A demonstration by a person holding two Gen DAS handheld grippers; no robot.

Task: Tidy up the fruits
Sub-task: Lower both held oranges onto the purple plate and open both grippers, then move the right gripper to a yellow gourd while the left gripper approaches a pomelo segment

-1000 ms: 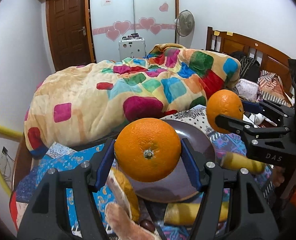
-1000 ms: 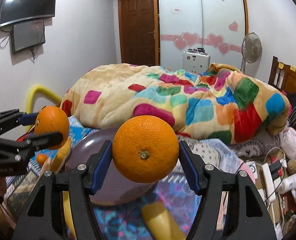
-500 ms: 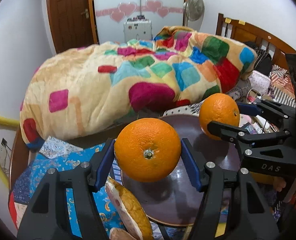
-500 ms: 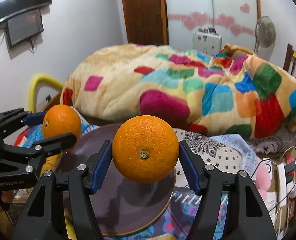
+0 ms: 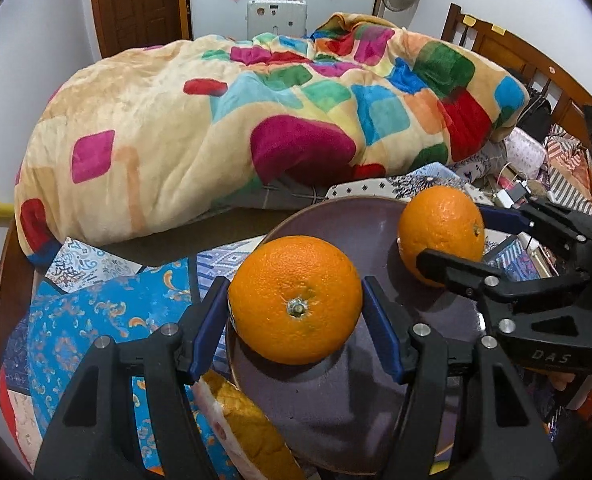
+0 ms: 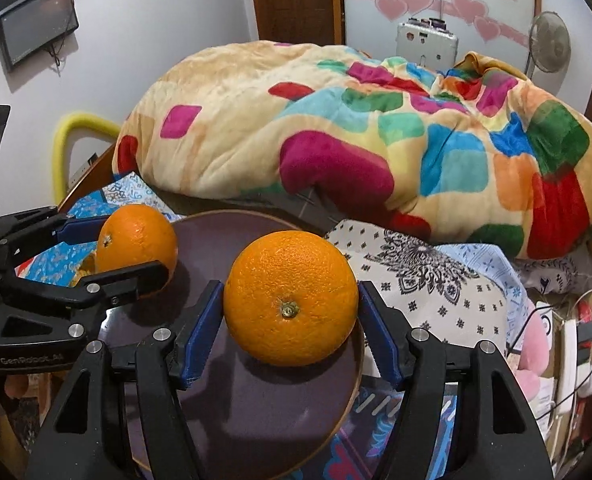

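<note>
Working over patterned blue cloth (image 5: 88, 332) on bed, colourful quilt (image 5: 256, 120) behind. Our left gripper (image 5: 296, 312) clamps first orange (image 5: 296, 310) above purple plate (image 5: 355, 408); our right gripper (image 6: 290, 312) clamps second orange (image 6: 290, 298) over same plate.

Two oranges (image 5: 296, 316) (image 5: 439, 228) above plate (image 5: 335, 420) (blanket (image 5: 216, 140) behind).
</note>
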